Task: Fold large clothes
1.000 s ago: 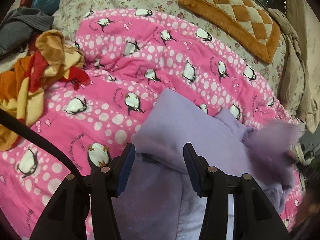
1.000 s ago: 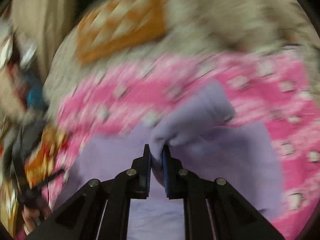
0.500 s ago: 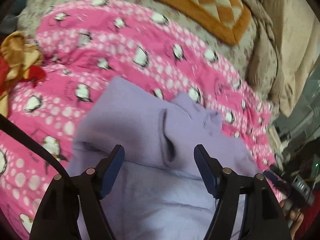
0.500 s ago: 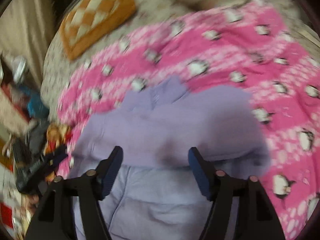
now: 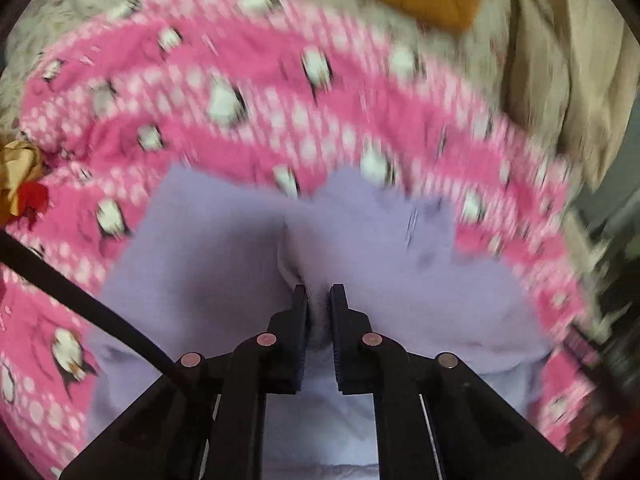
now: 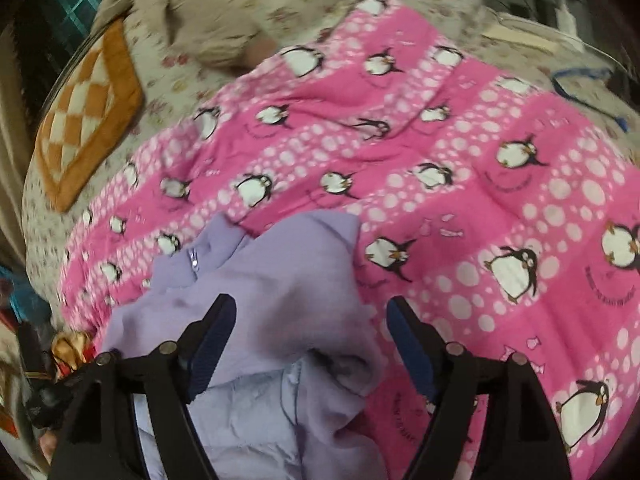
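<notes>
Right between the left tool's closed jaws sits a pinched fold of the lilac fleece jacket, which spreads out ahead of it over the pink penguin blanket on the bed. Over on the other side, the right tool hangs above the jacket's edge, jaws wide and opening a bit more, pads not pressing any fabric. Orange checkered cushion is way off past the blanket.
</notes>
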`<state>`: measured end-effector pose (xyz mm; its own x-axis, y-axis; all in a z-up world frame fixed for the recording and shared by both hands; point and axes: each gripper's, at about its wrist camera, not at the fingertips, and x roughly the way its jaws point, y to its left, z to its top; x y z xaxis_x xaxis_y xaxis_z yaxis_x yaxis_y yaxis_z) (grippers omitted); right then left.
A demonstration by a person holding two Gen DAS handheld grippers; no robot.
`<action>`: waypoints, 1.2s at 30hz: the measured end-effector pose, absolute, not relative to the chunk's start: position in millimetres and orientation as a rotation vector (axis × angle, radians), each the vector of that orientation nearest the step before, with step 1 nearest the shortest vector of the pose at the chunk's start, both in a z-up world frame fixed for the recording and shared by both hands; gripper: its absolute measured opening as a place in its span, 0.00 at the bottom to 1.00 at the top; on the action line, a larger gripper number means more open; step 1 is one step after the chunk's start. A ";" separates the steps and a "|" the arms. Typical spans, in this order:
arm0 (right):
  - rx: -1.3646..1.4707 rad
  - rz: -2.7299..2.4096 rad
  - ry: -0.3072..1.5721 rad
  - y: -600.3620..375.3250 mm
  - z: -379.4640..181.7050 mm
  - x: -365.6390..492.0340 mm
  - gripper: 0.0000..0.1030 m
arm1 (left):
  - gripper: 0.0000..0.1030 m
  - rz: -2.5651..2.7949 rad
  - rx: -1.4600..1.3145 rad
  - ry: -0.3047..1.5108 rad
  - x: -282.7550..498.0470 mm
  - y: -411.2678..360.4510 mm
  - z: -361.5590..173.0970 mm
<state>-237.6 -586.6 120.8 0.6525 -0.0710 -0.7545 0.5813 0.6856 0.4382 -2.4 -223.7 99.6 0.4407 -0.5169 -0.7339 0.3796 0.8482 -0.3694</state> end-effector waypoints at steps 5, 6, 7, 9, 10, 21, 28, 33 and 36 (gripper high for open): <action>0.721 -0.410 0.826 -585.9 113.9 -230.5 0.79 | 0.00 -0.450 -0.155 0.963 9.3 -192.2 91.8; 0.714 -0.404 0.849 -583.8 111.1 -226.1 0.79 | 0.00 -0.452 -0.158 0.989 10.6 -190.5 83.7; 0.706 -0.400 0.877 -581.9 106.9 -220.5 0.80 | 0.00 -0.452 -0.154 1.016 10.1 -189.7 73.3; 0.702 -0.386 0.939 -580.0 95.7 -204.4 0.80 | 0.00 -0.447 -0.135 1.029 7.1 -191.1 63.9; 0.707 -0.375 0.958 -580.0 91.3 -197.5 0.80 | 0.00 -0.446 -0.126 1.025 6.0 -192.5 61.8; 0.527 -0.338 0.947 -579.2 89.9 -163.7 0.20 | 0.00 -0.466 -0.027 1.029 -3.9 -228.6 41.5; 0.648 -0.463 0.933 -601.6 88.3 -194.0 0.42 | 0.00 -0.477 -0.095 1.049 -1.9 -216.6 45.0; 0.407 -0.351 0.993 -555.3 110.3 -201.3 0.38 | 0.00 -0.471 -0.116 1.063 -5.6 -210.7 44.4; 0.247 -0.440 1.131 -545.3 75.5 -191.2 0.35 | 0.00 -0.488 -0.116 1.068 -14.3 -204.1 51.5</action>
<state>-191.2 -545.3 75.5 0.3533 -0.2136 -0.9108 0.4586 0.8881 -0.0305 -14.3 -204.1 51.5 0.3871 -0.4375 -0.8116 0.3279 0.8880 -0.3224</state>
